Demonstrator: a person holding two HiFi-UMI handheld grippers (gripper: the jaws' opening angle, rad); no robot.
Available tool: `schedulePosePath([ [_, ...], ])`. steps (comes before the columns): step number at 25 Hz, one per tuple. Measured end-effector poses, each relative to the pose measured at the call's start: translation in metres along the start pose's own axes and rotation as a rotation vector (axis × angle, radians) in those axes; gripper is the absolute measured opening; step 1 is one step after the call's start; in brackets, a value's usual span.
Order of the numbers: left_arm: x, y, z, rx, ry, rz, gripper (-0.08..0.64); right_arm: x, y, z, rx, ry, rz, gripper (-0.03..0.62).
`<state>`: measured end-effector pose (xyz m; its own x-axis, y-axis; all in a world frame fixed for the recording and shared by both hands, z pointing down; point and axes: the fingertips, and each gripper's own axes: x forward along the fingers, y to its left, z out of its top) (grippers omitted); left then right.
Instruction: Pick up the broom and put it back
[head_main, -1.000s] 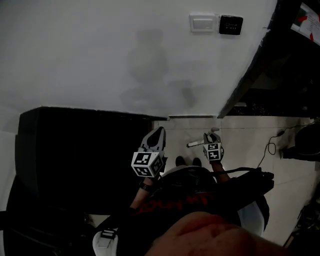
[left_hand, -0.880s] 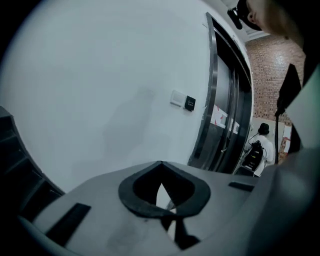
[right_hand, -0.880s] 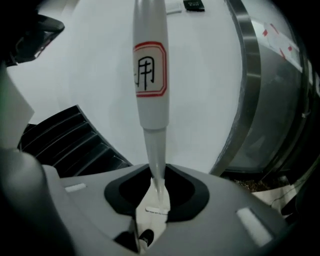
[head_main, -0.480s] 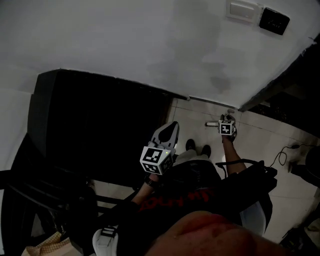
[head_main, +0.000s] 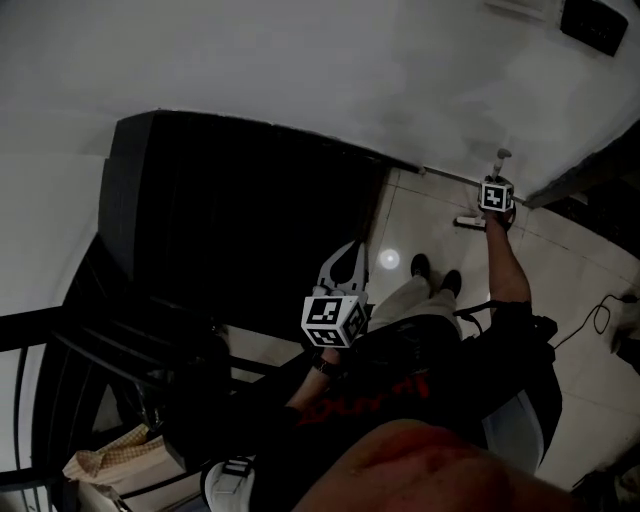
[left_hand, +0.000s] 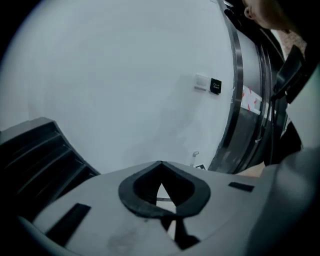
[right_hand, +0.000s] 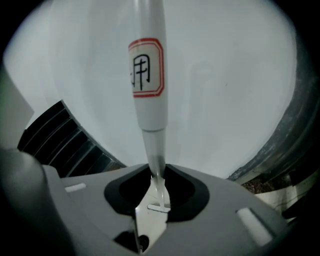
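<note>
The broom's white handle (right_hand: 148, 75), marked with a red-framed label, rises straight up out of my right gripper (right_hand: 156, 170), which is shut on its thin lower part. In the head view my right gripper (head_main: 497, 195) is stretched out to the foot of the white wall, and the handle's tip (head_main: 503, 155) shows just beyond it. A short white piece (head_main: 468, 221) lies on the floor beside it. My left gripper (head_main: 345, 265) hangs near my body over the dark cabinet's edge. Its fingertips touch, so it is shut with nothing held (left_hand: 160, 164).
A large black cabinet (head_main: 240, 220) stands against the white wall (head_main: 300, 60) on the left. Dark rails (head_main: 100, 350) and a bag with checked cloth (head_main: 110, 465) sit lower left. A cable (head_main: 600, 310) trails on the pale tiled floor (head_main: 560, 270). A switch plate (left_hand: 201, 82) is on the wall.
My right gripper has reached out and down toward the foot of the wall, with the broom handle still in it. My left gripper has sunk a little. The head view has swung left.
</note>
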<state>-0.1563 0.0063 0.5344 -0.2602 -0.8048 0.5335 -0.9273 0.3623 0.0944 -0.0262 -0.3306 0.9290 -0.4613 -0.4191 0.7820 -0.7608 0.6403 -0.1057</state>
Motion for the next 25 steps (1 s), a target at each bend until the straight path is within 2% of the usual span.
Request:
schedulePosePath([
  [3,-0.012,-0.006,-0.018,0.069,0.029,0.028,0.005,0.010,-0.012,0.003,0.041,0.023,-0.014,0.091],
  [6,-0.024,-0.014,-0.029,0.083,0.034,-0.012,0.005,0.016,0.000,-0.009,0.184,0.116,0.049,0.098],
  [7,-0.026,-0.015,-0.029,0.081,0.025,-0.021,0.005,0.016,-0.002,0.002,0.219,0.084,0.055,0.140],
  [8,-0.027,-0.013,-0.027,0.083,0.015,-0.025,0.005,0.017,-0.008,0.021,0.230,0.008,0.047,0.184],
  [9,-0.028,-0.012,-0.027,0.083,0.009,-0.024,0.005,0.016,-0.015,0.034,0.236,-0.051,0.035,0.187],
  [10,-0.029,-0.009,-0.028,0.075,0.007,-0.018,0.005,0.012,-0.019,0.033,0.250,-0.053,0.027,0.189],
  [13,-0.030,-0.002,-0.039,0.009,0.027,0.010,0.005,-0.006,-0.012,-0.010,0.280,0.060,0.024,0.155],
  [15,-0.035,-0.004,-0.044,-0.020,0.030,-0.013,0.005,-0.027,0.000,-0.032,0.266,0.060,0.027,0.137],
  [16,-0.039,-0.006,-0.045,-0.023,0.024,-0.034,0.005,-0.040,0.008,-0.041,0.251,0.044,0.026,0.121],
  [18,-0.049,-0.007,-0.044,-0.026,0.000,-0.067,0.005,-0.071,0.027,-0.054,0.220,-0.009,0.015,0.002],
  [21,-0.069,-0.008,-0.039,-0.048,-0.058,-0.107,0.005,-0.140,0.062,-0.067,0.209,-0.126,0.018,0.002],
  [25,-0.093,-0.012,-0.030,-0.064,-0.148,-0.206,0.005,-0.241,0.091,-0.073,0.220,-0.298,0.005,0.002],
])
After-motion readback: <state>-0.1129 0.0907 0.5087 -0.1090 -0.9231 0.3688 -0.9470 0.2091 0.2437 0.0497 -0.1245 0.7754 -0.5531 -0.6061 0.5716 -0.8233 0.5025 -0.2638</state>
